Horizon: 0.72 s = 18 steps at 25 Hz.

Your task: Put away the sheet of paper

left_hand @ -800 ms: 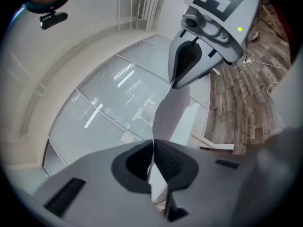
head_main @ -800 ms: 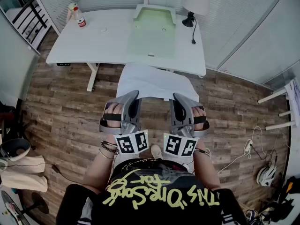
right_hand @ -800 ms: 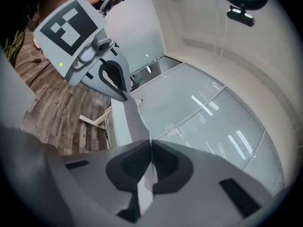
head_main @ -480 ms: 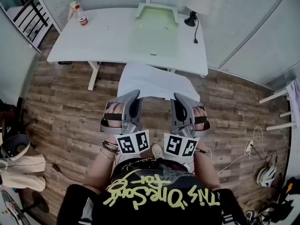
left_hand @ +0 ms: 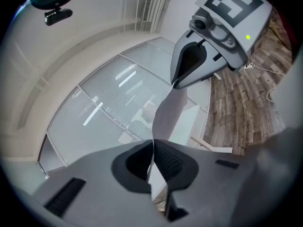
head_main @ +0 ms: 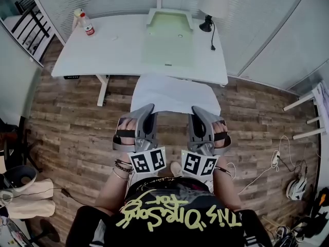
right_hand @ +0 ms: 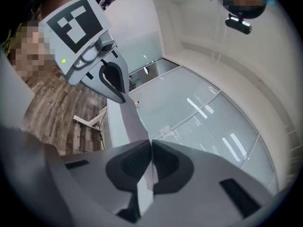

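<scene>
Wood-plank floor (head_main: 67, 117) lies open to either side of you. A white worktop (head_main: 113, 50) stands ahead, its near edge just beyond the far edge of the sheet of paper (head_main: 172, 94). You hold the sheet in the air, roughly level, by its near edge. The left gripper (head_main: 149, 111) is clamped on the near left corner and the right gripper (head_main: 198, 112) on the near right, the two near each other but apart. The worktop carries a green mat (head_main: 169, 37) at centre, a lamp (head_main: 207, 22) at right rear and a spray bottle (head_main: 85, 22) at left rear.

Only the head view gives the sheet's full outline. Each gripper view adds what it hides: jaws pressed together on the thin paper edge, the sheet running across to the other gripper, and a glass partition (left_hand: 109, 103) behind.
</scene>
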Each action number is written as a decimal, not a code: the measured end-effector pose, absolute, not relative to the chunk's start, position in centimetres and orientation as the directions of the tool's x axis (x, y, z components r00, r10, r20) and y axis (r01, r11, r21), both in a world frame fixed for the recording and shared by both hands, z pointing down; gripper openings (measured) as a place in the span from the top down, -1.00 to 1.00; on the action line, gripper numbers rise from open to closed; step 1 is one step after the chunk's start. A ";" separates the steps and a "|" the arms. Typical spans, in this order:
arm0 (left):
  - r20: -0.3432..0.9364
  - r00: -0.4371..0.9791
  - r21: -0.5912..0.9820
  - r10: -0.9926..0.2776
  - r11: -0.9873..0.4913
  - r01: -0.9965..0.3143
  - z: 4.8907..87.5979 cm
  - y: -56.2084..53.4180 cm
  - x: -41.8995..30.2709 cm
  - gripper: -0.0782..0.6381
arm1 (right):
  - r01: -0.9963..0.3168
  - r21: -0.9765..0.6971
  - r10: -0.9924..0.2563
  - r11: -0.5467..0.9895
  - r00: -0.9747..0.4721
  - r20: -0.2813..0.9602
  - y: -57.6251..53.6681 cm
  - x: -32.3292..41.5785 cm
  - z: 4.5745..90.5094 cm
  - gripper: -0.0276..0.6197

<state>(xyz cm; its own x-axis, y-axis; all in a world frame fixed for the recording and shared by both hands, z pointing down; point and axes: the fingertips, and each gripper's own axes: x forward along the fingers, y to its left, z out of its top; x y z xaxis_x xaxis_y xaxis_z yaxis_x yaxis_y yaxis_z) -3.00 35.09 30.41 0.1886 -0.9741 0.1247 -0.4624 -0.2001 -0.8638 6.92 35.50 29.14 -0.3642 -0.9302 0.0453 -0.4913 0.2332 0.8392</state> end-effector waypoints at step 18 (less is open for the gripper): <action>0.137 0.285 -0.851 -0.949 -0.260 -0.457 31.2 35.1 -5.5 0.76 | -0.537 0.817 -0.960 0.210 -0.271 0.068 36.3 4.4 30.1 0.89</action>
